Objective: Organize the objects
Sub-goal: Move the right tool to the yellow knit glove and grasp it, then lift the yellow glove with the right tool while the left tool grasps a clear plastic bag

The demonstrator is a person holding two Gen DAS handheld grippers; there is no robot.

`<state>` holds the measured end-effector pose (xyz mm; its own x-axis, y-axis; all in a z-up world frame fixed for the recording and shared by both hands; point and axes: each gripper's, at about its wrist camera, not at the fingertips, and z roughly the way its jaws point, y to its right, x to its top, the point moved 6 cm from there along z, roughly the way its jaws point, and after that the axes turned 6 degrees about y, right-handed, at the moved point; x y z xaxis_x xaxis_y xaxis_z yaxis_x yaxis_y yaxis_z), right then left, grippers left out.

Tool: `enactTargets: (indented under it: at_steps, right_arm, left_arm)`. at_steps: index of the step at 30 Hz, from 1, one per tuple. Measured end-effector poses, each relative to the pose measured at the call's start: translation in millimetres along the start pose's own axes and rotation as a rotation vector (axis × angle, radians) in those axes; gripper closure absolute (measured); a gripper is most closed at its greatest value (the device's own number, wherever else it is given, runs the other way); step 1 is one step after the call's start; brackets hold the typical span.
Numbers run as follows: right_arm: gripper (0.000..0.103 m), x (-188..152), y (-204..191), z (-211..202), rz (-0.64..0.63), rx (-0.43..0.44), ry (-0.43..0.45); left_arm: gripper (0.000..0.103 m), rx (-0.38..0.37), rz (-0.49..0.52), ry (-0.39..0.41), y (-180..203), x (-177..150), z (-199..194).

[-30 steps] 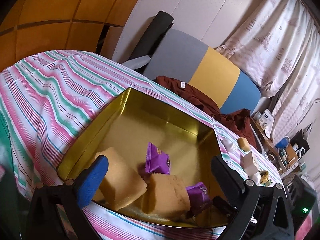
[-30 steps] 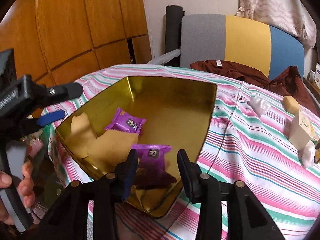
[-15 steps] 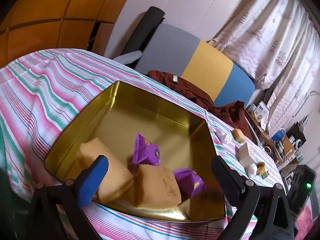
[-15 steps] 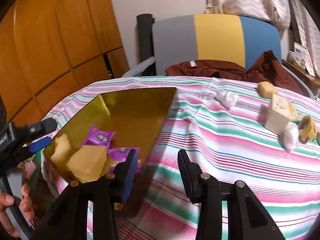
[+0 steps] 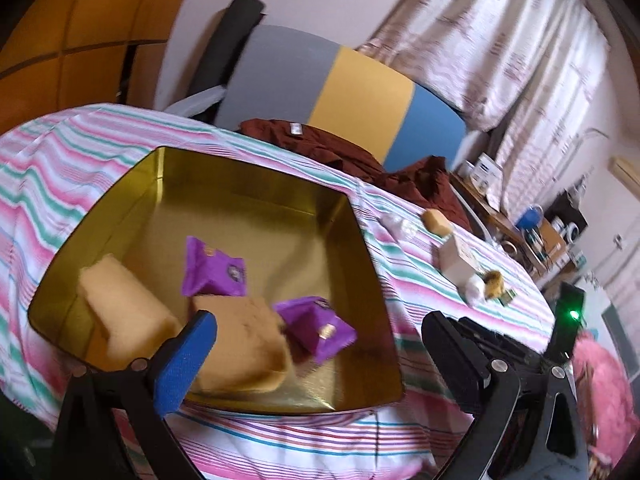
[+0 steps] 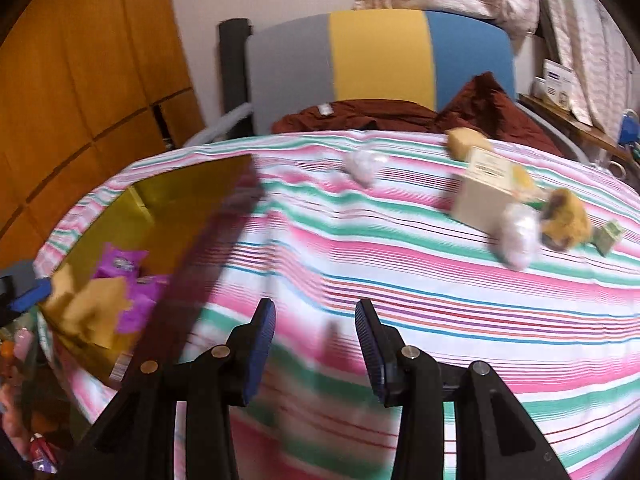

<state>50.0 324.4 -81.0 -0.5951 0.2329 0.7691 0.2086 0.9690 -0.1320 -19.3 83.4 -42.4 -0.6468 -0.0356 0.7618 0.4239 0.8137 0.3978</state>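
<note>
A gold tin (image 5: pixel 256 184) sits on the striped tablecloth (image 6: pixel 400 264) and holds two yellow sponges (image 5: pixel 120 304) (image 5: pixel 240 344) and two purple packets (image 5: pixel 216 268) (image 5: pixel 320 324). My left gripper (image 5: pixel 316 320) hovers over the tin's near edge, open wide, with nothing between its fingers. My right gripper (image 6: pixel 315 306) is over bare cloth to the right of the tin (image 6: pixel 180 184); its blue pads stand apart with nothing between them. Far right on the cloth lie a white box (image 6: pixel 480 192), two white wrapped lumps (image 6: pixel 364 164) (image 6: pixel 518 236), a brown-yellow crumbly piece (image 6: pixel 566 220), a yellow chunk (image 6: pixel 464 142) and a small green cube (image 6: pixel 608 236).
A grey, yellow and blue chair back (image 6: pixel 380 56) stands behind the table with a maroon cloth (image 6: pixel 360 114) draped at its base. Wooden cabinet doors (image 6: pixel 80 60) are at the left, curtains (image 5: pixel 500 48) and a cluttered side desk (image 5: pixel 532 224) at the right.
My right gripper has swung right, from over the tin to over bare cloth, bringing the loose items into view. The left view has shifted right, and the tin now sits further left.
</note>
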Motion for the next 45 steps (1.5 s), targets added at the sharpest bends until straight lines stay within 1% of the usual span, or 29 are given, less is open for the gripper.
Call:
enactTargets:
  at_steps: [2, 5, 9, 13, 14, 15, 17, 20, 23, 24, 27, 30, 32, 35, 37, 38, 40, 42, 43, 45]
  right_arm:
    - [0.061, 0.1, 25.9, -1.9, 0.032, -0.043, 0.004]
    - [0.061, 1.4, 70.4, -4.8, 0.093, -0.114, 0.01]
    - [0.061, 14.7, 129.1, -5.1, 0.158, -0.223, 0.031]
    - [0.061, 49.9, 174.2, -5.1, 0.21, -0.3, 0.093]
    - [0.06, 61.3, 183.2, -3.0, 0.216, -0.319, 0.112]
    - [0.058, 71.5, 190.8, 0.6, 0.221, -0.333, 0.125]
    - [0.057, 87.3, 205.3, 14.5, 0.23, -0.358, 0.12]
    - [0.057, 91.1, 215.3, 35.4, 0.23, -0.368, 0.078]
    - [0.057, 77.9, 223.0, 48.5, 0.209, -0.381, 0.009]
    - [0.057, 71.0, 224.2, 45.9, 0.208, -0.381, 0.006]
    - [0.056, 53.4, 228.9, 26.8, 0.222, -0.367, 0.015]
    - [0.056, 34.2, 236.7, 2.0, 0.214, -0.411, 0.011]
    - [0.056, 24.9, 245.3, -14.5, 0.232, -0.433, 0.023]
    - [0.056, 24.7, 250.3, -39.1, 0.276, -0.404, 0.101]
    - [0.053, 29.5, 245.9, -43.9, 0.273, -0.387, 0.134]
    - [0.051, 32.5, 243.4, -43.1, 0.266, -0.379, 0.143]
    - [0.038, 39.3, 236.4, -34.4, 0.255, -0.356, 0.138]
    - [0.037, 43.7, 226.1, -21.4, 0.244, -0.308, 0.131]
    - [0.037, 44.1, 221.5, -11.7, 0.228, -0.295, 0.112]
    - [0.037, 40.6, 220.6, 4.3, 0.208, -0.346, 0.066]
  left_arm:
    - [0.0, -0.015, 0.014, -0.009, 8.0, -1.4, 1.4]
    - [0.0, -0.048, 0.0, -0.021, 18.9, -3.0, 3.1]
    - [0.0, -0.076, 0.003, -0.042, 38.5, -6.9, 7.3]
    - [0.0, -0.095, 0.012, -0.068, 51.9, -12.9, 12.3]
    - [0.0, -0.096, 0.013, -0.077, 55.5, -14.9, 14.0]
    - [0.0, -0.1, 0.011, -0.083, 57.3, -16.3, 14.7]
    - [0.0, -0.103, 0.01, -0.092, 61.6, -19.2, 15.4]
    - [0.0, -0.105, 0.024, -0.102, 67.1, -22.5, 15.3]
    - [0.0, -0.107, 0.045, -0.109, 73.2, -23.2, 15.7]
    - [0.0, -0.109, 0.049, -0.111, 74.9, -23.2, 16.3]
    - [0.0, -0.119, 0.049, -0.121, 78.6, -22.9, 19.2]
    - [0.0, -0.136, 0.054, -0.133, 84.5, -23.9, 24.3]
    - [0.0, -0.15, 0.064, -0.141, 90.3, -25.6, 27.5]
    - [0.0, -0.162, 0.076, -0.154, 97.4, -29.0, 32.8]
    - [0.0, -0.165, 0.082, -0.164, 102.1, -31.1, 36.1]
    - [0.0, -0.167, 0.084, -0.167, 103.9, -31.8, 37.0]
    - [0.0, -0.167, 0.095, -0.171, 108.4, -32.7, 38.3]
    - [0.0, -0.165, 0.111, -0.17, 113.1, -32.4, 38.0]
    - [0.0, -0.164, 0.116, -0.168, 113.9, -32.0, 37.1]
    - [0.0, -0.16, 0.127, -0.166, 116.9, -31.6, 36.2]
